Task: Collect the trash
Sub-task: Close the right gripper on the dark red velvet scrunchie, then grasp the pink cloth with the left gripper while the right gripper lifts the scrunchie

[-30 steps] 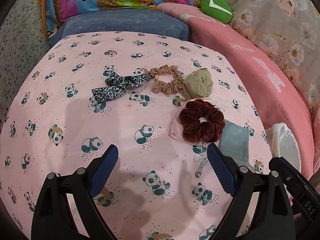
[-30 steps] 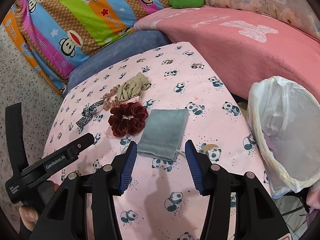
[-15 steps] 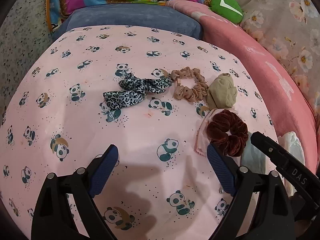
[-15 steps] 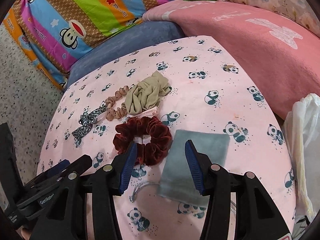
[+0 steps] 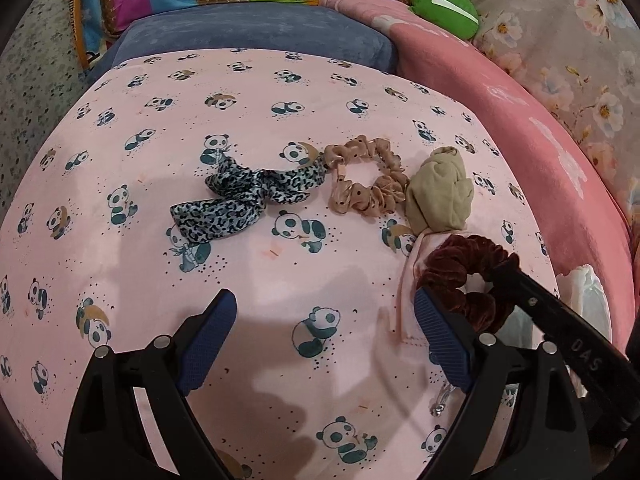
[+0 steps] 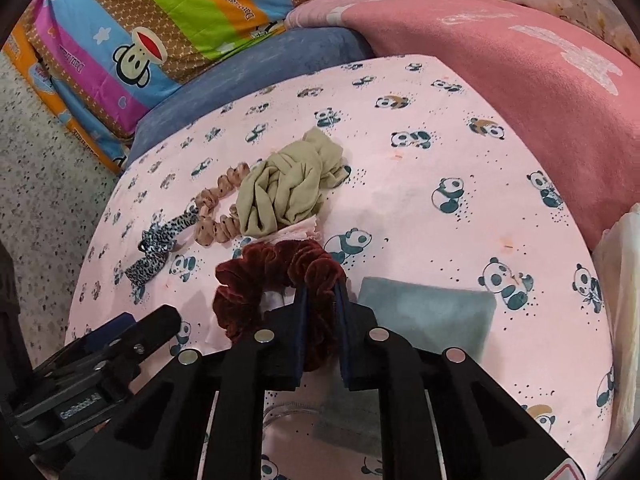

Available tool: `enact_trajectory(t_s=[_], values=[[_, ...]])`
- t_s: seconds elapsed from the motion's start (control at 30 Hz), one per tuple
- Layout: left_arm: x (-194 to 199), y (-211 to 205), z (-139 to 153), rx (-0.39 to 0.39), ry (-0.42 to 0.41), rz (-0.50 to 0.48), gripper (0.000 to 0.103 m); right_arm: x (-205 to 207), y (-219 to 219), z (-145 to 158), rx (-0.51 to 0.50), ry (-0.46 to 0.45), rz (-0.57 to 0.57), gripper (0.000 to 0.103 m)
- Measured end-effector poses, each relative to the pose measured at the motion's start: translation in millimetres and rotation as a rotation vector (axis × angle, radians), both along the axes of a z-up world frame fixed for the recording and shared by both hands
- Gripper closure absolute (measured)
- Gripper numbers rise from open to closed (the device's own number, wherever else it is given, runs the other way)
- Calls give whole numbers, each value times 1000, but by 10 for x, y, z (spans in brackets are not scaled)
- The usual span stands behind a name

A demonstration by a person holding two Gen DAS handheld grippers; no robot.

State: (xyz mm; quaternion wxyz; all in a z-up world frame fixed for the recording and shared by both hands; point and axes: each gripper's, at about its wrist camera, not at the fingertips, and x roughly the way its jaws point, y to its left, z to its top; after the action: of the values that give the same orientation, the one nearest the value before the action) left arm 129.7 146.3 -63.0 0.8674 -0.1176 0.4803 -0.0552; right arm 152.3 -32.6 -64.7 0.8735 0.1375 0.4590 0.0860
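On the body of the left gripper (image 6: 108,344), seen at the lower left of the right wrist view, the lettering "GenRobot.AI" is read. In the left wrist view the letters "DAS" are seen on the black arm of the right gripper (image 6: 320,300). Writing is printed on the striped monkey-pattern cushion (image 6: 160,20), but it is upside down and too small to be made out fully.

The dark red velvet scrunchie (image 6: 256,280) is found on the panda-print pink cloth (image 6: 420,184), just in front of the right gripper. Its right side is clamped between the blue fingers (image 6: 301,312), which have just been closing and are now pressed on the fabric. The ring is laid flat, and its longer spread runs from left to right in the right wrist view. A folded grey pouch (image 6: 432,312) lies just to the right of it, apart from the fingers.

Beyond the scrunchie a crumpled beige cloth (image 6: 288,188) is seen, resting partly on a pale pink scrap (image 6: 296,230). To its left a beige dotted scrunchie (image 5: 366,178) and a leopard-print bow tie (image 5: 244,196) are laid in a row, the bow's long axis slanting down to the left in the left wrist view.

The left gripper's fingers (image 5: 210,330) are held wide apart above the cloth, with nothing between them. A white plastic bag (image 6: 622,280) is seen at the right edge.
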Motion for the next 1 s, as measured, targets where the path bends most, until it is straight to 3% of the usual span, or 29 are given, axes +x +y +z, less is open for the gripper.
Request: enact_trajectory(t_s=[0.27,0.47,0.6,0.67,0.7,0.77,1.0], values=[[115,-379,-11,1,-2,-82,17,-156,-334,385,67,-107,-89,90],[226,-645,-64,7,10,-123,20,-219,-524,526,80,-105,-113,90],[261,-768,-89,30,11,-142,38,-303,-627,548,77,-98,-120,90],[258,-820,-81,40,14,-159,67,-346,-655,546,76,-97,-124,90],[259,-839,-80,41,20,-164,72,-371,-676,547,77,-97,-128,90],[250,-838,-83,12,42,-175,93,-399,-684,541,80,-99,-132,90],[52,-906,115,0,6,-173,98,-530,-811,602,94,-122,-152,90]])
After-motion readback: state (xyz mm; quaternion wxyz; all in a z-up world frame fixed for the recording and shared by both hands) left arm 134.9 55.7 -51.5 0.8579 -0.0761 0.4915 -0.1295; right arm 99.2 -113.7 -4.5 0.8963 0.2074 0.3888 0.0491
